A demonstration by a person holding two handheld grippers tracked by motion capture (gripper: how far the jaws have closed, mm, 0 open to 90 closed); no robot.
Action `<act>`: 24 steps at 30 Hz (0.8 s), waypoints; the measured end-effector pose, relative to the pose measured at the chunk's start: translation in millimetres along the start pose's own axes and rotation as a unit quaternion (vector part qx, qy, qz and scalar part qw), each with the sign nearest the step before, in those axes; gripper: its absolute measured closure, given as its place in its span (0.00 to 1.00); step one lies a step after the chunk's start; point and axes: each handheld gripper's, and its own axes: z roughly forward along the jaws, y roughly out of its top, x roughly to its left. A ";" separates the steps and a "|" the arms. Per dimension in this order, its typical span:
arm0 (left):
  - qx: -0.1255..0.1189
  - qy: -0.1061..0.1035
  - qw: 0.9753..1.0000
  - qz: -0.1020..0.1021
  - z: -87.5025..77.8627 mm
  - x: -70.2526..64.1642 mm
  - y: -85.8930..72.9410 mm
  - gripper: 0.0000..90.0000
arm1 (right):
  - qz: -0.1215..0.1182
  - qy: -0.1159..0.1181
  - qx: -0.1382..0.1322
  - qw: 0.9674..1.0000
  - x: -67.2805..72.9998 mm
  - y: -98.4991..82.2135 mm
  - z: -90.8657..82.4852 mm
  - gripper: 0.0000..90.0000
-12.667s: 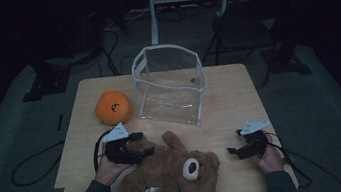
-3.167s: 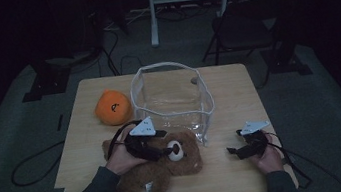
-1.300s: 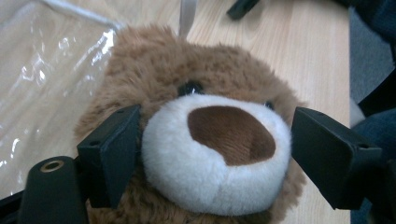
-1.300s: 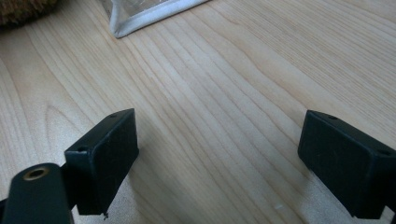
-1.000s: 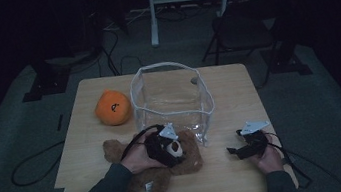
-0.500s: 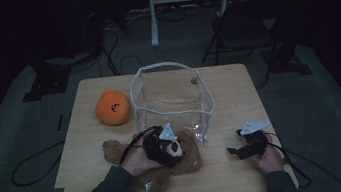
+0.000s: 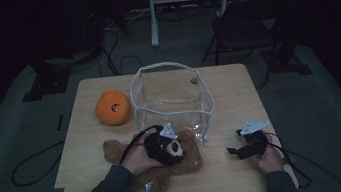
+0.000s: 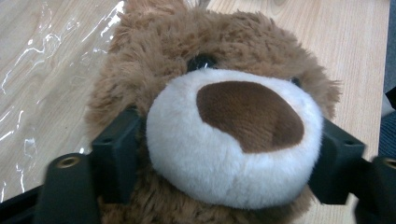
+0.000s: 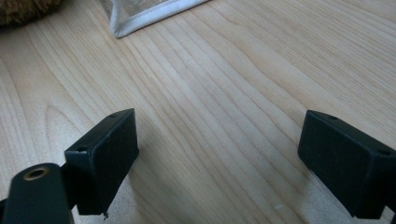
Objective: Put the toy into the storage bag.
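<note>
Two grippers at the table (image 7: 88, 138). Left gripper (image 7: 173, 148) sits on the bear (image 7: 168, 169), its jaws either side of the white muzzle (image 8: 233, 144); they have just been closing in, and both pads now touch the plush at the cheeks, gripping the head. The bear lies on its back right under this gripper, head toward the clear bag (image 7: 171, 98), which stands just beyond the jaws. Orange plush (image 7: 113, 106) sits further off, left of the bag. Right gripper (image 7: 239, 151) rests low over bare wood, well apart from the bear; jaws spread wide, nothing between them. In the right gripper view the bag's white-trimmed corner (image 9: 149, 16) lies ahead of the jaws.
</note>
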 end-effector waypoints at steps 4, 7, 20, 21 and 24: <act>-0.003 0.005 1.000 0.009 -1.8 -2.1 -0.4 0.37 | 0.000 0.000 0.000 1.000 0.0 0.0 0.0 0.13; -0.012 0.010 1.000 0.015 -4.5 -3.8 -1.2 0.41 | 0.000 0.000 0.000 1.000 -0.1 0.0 0.0 0.13; -0.045 0.018 0.998 0.034 -21.2 -8.8 -5.9 0.44 | 0.001 0.000 0.000 1.000 0.0 0.1 -0.1 0.13; -0.052 0.017 0.998 0.029 -22.9 -9.2 -6.5 0.44 | 0.001 0.000 0.000 1.000 0.0 0.1 0.0 0.13; -0.069 0.016 0.997 0.027 -30.2 -8.8 -8.0 0.44 | 0.000 0.000 0.000 1.000 0.0 0.1 0.0 0.13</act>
